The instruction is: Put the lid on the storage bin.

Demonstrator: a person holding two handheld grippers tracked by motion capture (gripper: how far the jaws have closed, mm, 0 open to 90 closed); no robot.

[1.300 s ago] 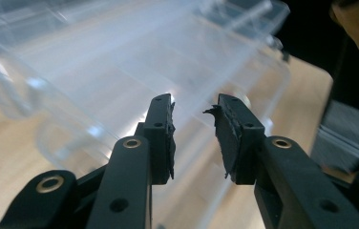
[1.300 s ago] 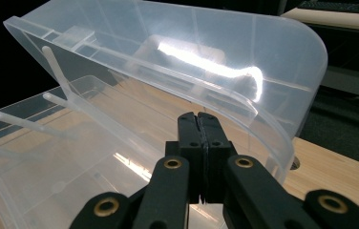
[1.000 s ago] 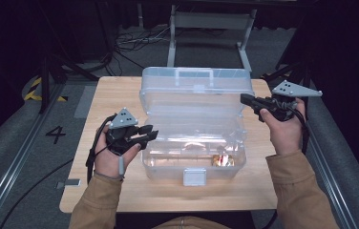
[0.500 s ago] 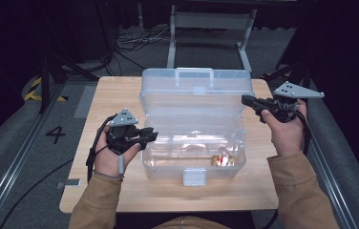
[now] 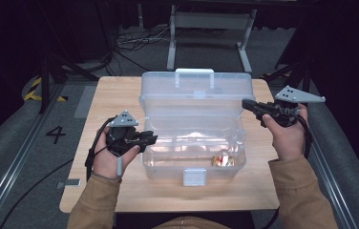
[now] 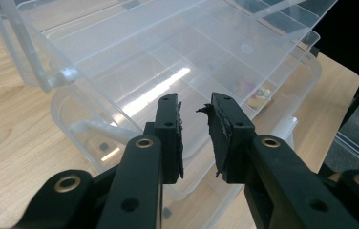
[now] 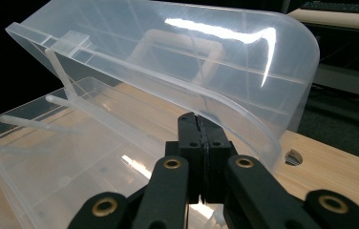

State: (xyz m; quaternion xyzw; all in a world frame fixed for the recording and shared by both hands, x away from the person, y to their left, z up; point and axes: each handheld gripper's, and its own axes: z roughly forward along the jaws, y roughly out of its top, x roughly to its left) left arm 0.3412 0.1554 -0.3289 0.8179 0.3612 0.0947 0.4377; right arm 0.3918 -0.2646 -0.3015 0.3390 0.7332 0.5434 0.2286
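Box: clear plastic organiser box [image 5: 194, 138] sits mid-worktop [image 5: 120, 90], lid [image 7: 177, 62] raised and tilted back.
Right tool [image 7: 199, 125]: jaws pressed together at the lid's lower edge; whether they pinch that rim, I cannot tell.
Left tool [image 6: 195, 125]: jaws have just been closing, now a narrow gap with nothing between, beside the box's left wall.
Contents: small bits [image 5: 221, 160] in a front compartment.
Risk: if the right tool slips, the lid may drop; a sideways push from the left tool could slide the light box.

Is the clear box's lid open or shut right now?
Open. The lid is tilted back, its handle at the far side, and the tray inside is exposed.
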